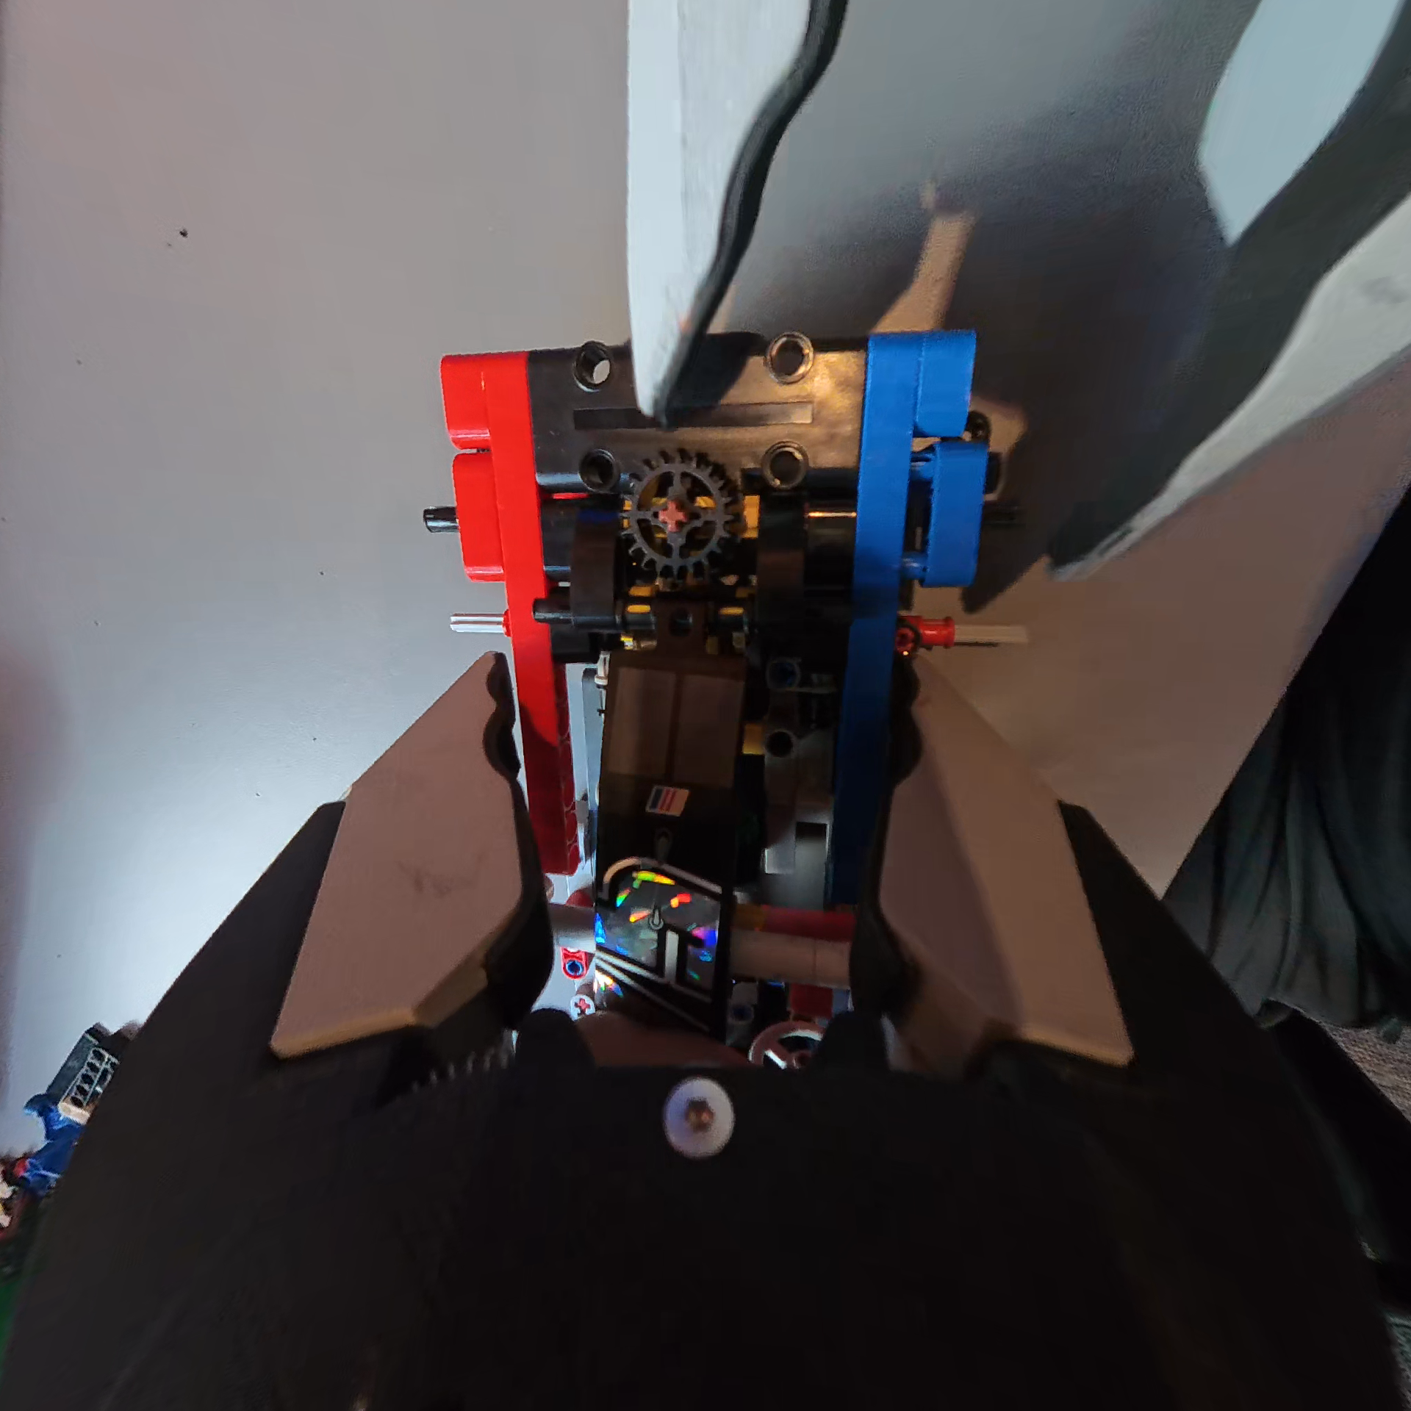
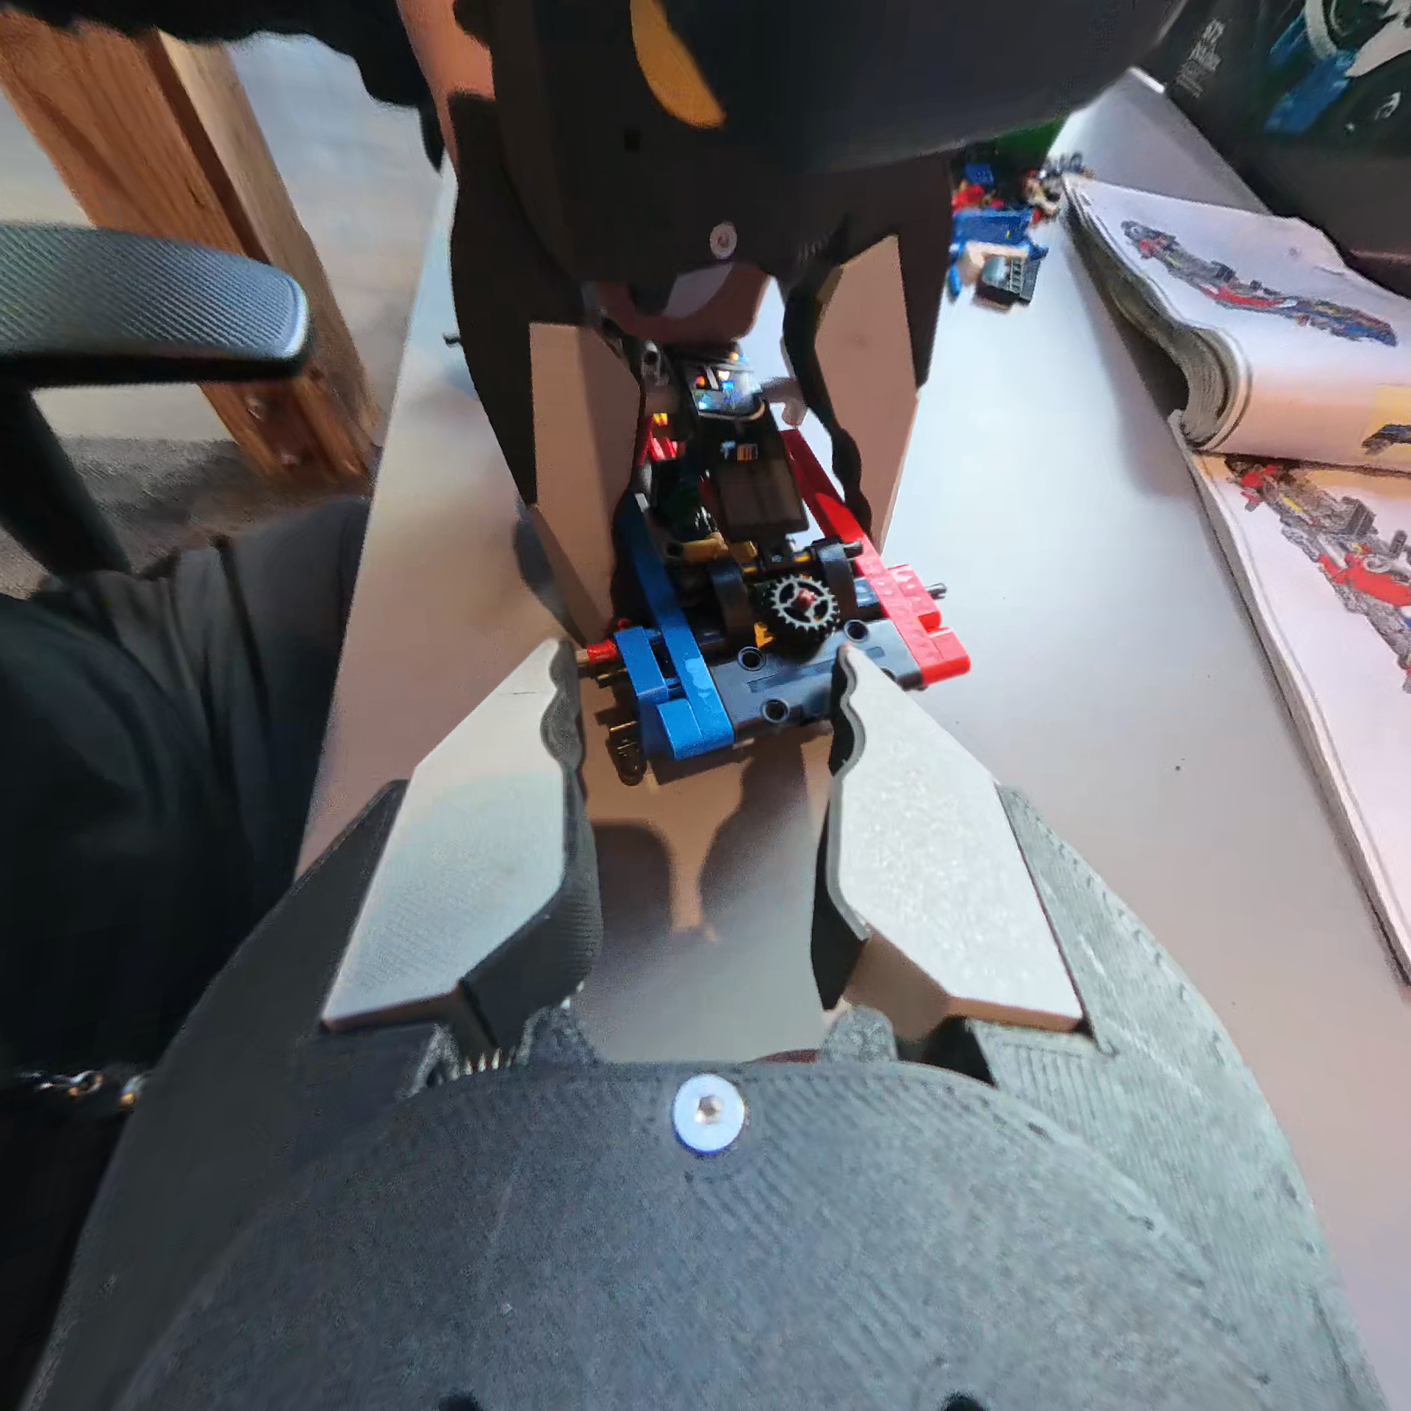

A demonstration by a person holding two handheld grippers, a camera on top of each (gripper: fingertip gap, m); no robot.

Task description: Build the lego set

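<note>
The Lego model (image 1: 710,580) has a red beam (image 1: 527,534) on one side, a blue beam (image 1: 878,534) on the other, a grey gear (image 1: 676,515) and a black frame across its end. My left gripper (image 1: 706,672) is shut on the model's two side beams and holds it lengthwise. In the right wrist view the model (image 2: 763,611) sits low over the white table (image 2: 1069,687), held from the far side by the left gripper (image 2: 725,565). My right gripper (image 2: 702,672) is open at the model's frame end, with one fingertip against the dark frame. One of its fingers (image 1: 672,229) shows in the left wrist view.
An open instruction booklet (image 2: 1260,328) lies at the right. A pile of loose Lego pieces (image 2: 992,229) sits behind the model, also showing in the left wrist view (image 1: 69,1099). A dark box (image 2: 1298,76) stands at the back right. A chair armrest (image 2: 153,298) and wooden post (image 2: 191,191) are off the table's left edge. The grippers' ends are close to 6 cm from one another.
</note>
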